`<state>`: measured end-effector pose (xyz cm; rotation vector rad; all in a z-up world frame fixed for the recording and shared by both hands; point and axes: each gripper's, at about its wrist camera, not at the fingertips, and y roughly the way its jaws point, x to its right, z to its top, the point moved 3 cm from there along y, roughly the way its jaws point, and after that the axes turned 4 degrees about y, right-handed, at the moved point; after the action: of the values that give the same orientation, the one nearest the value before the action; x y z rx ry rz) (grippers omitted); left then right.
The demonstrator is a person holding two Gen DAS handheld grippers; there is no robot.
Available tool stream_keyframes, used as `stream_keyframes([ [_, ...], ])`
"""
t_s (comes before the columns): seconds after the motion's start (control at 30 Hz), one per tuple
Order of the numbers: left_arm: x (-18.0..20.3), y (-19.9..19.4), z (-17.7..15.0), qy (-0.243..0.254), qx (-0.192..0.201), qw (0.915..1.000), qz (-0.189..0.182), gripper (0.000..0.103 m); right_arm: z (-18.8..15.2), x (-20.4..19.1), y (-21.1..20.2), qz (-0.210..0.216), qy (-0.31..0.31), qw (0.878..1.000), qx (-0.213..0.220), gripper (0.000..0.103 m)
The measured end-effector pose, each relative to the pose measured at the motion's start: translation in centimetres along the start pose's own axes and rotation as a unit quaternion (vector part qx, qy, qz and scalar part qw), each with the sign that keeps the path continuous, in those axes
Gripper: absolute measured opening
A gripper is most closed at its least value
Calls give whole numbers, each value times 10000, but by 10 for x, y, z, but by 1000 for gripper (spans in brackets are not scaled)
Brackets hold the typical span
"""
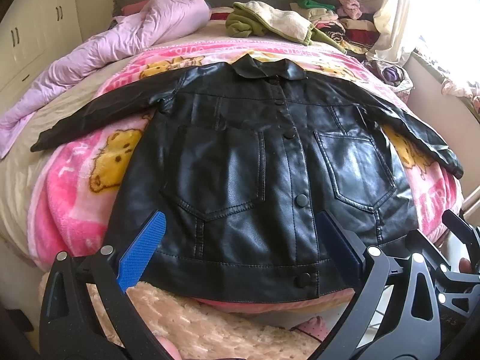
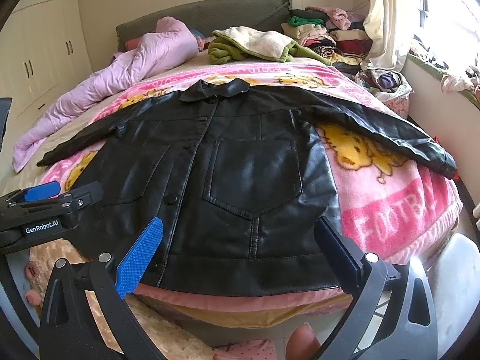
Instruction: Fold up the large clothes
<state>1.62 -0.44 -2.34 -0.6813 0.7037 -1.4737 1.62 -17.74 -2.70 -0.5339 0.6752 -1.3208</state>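
Both grippers, left gripper [image 1: 240, 246] and right gripper [image 2: 240, 246], hover with jaws apart over black jacket [image 1: 255, 162], buttoned flat on pink blanket [image 1: 69, 198].

Daylight floods from blown-out window [image 1: 444, 9] at right; glare on black leather jacket [image 2: 255, 162]; fisheye edges curved, corners vignetted.
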Motion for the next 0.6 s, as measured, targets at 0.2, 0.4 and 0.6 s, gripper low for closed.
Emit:
stream_keyframes([
  [0.2,1,1,1,11,-19,10000,-13,94,2,-2,4,-39,-12,10000,-22,99],
  [0.4,5,1,1,54,-32,10000,-34,94,1,-1,3,-37,6,10000,-34,99],
  [0.6,5,1,0,44,-13,10000,-18,94,1,0,3,-17,-37,10000,-28,99],
])
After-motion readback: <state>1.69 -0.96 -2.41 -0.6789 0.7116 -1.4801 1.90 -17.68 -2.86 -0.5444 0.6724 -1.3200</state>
